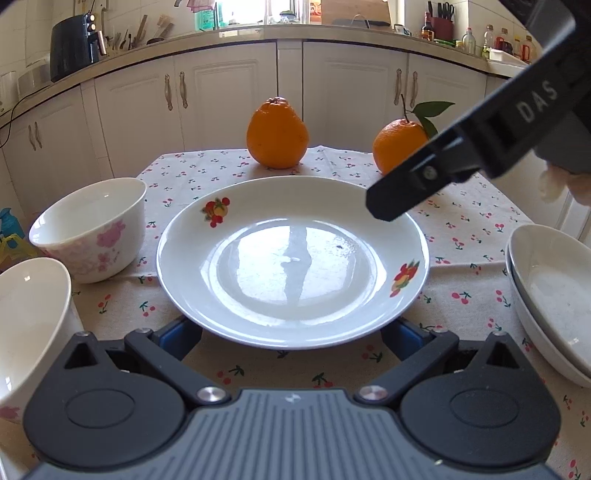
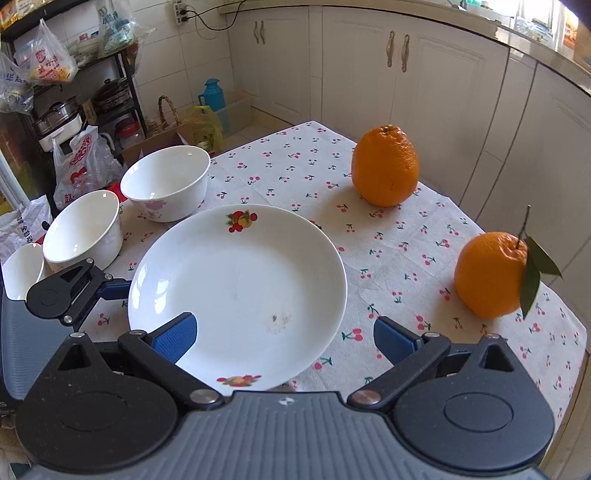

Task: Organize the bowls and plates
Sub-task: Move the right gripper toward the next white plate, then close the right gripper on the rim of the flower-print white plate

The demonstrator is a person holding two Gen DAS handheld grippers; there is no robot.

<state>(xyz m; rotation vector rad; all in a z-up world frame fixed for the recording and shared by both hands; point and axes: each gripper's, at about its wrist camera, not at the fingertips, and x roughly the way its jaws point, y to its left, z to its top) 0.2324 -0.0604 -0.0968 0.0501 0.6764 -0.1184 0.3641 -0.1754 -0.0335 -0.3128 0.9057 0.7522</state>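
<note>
Glossy round plate (image 2: 236, 291), seemingly ceramic, between gaping right claw (image 2: 284, 338) pads

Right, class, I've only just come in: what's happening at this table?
A person holds a tool in each hand over a cherry-print tablecloth. Both tools, left and right, are open around the fruit-patterned plate, gripping nothing yet. Two bowls sit beside it, and two oranges behind.

I see cream cabinets (image 1: 229, 96) ahead of the left fingers | bright window (image 1: 255, 9) above the countertop (image 1: 295, 31) | white tiled wall (image 2: 162, 55) and cluttered metal shelf (image 2: 74, 92) left of the right fingers | daylight throughout
</note>
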